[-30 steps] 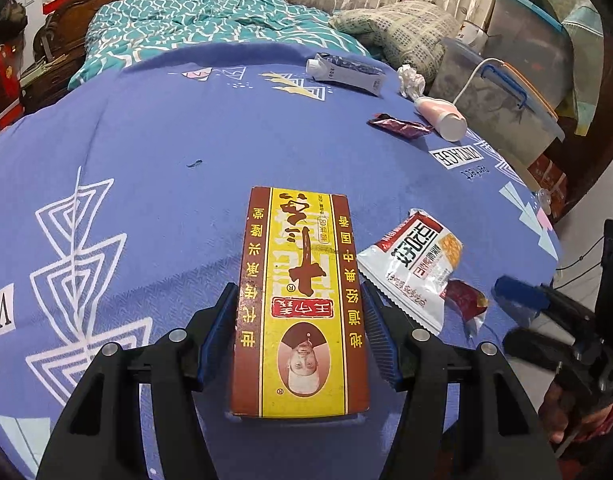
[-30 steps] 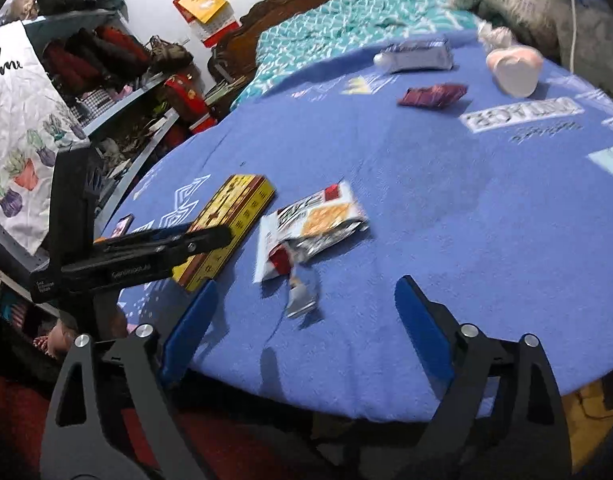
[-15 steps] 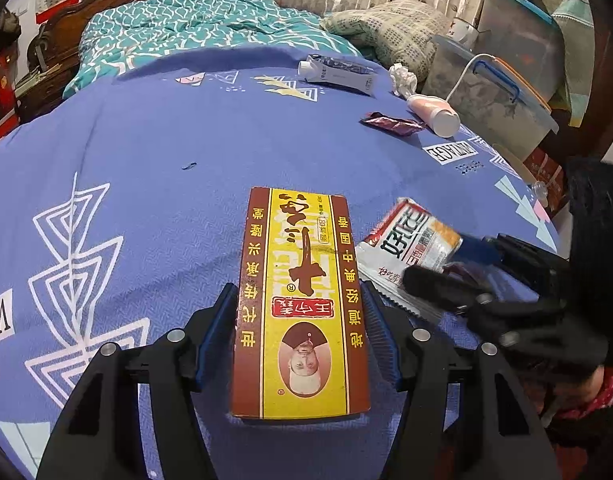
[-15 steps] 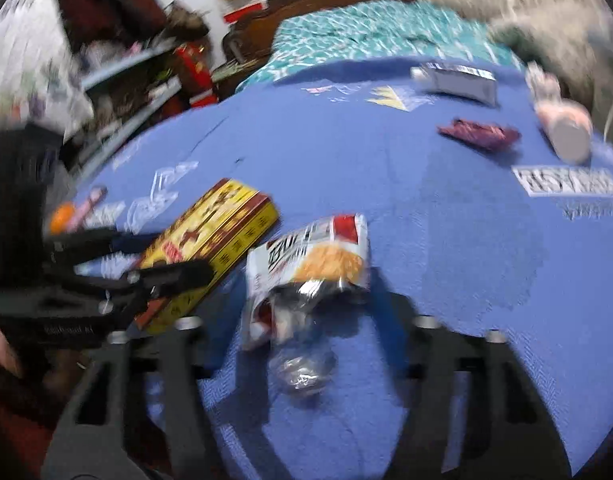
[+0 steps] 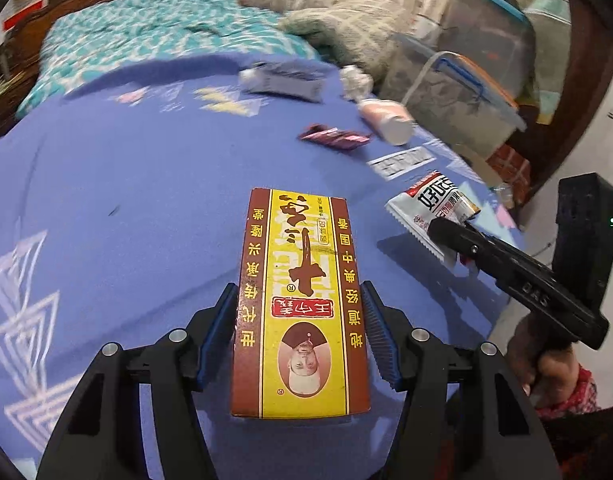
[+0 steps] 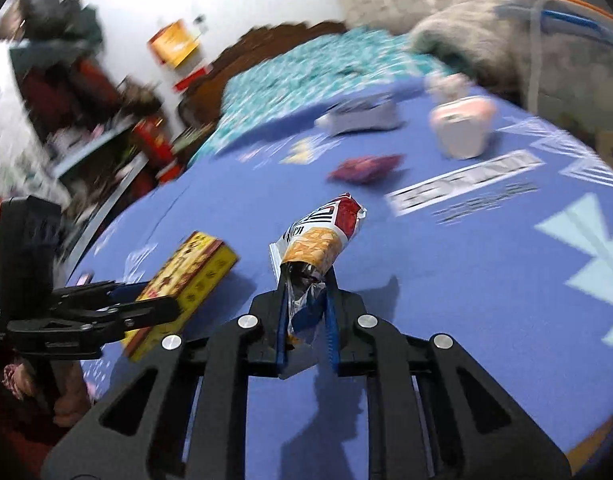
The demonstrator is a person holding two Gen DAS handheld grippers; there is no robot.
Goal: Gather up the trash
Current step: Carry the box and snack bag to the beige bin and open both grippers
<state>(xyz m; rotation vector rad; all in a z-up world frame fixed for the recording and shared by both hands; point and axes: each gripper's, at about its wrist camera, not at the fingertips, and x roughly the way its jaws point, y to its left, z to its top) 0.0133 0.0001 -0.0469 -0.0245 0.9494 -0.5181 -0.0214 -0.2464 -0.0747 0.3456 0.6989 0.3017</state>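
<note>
A yellow and red carton (image 5: 306,240) is gripped by its long sides in my left gripper (image 5: 298,296), over the blue tablecloth (image 5: 126,180). From the right wrist view the carton (image 6: 190,276) sticks out ahead of the left gripper (image 6: 146,300). My right gripper (image 6: 307,280) is closing its jaws on the crumpled end of a white and orange snack bag (image 6: 322,236), and its pads pinch the foil. The bag (image 5: 430,200) hangs tilted off the table's right edge in the left wrist view, at the right gripper's tip.
A dark red wrapper (image 5: 334,138), a pink and white cup on its side (image 5: 386,122), a crumpled tissue (image 5: 356,80) and a grey tube (image 5: 282,80) lie at the table's far side. A lidded plastic bin (image 5: 458,96) and a bed (image 5: 146,40) stand beyond.
My right gripper came in from the table's edge, closed from wide open onto the snack bag's end and raised it off the cloth. The left gripper kept hold of the carton and shifted slightly.
</note>
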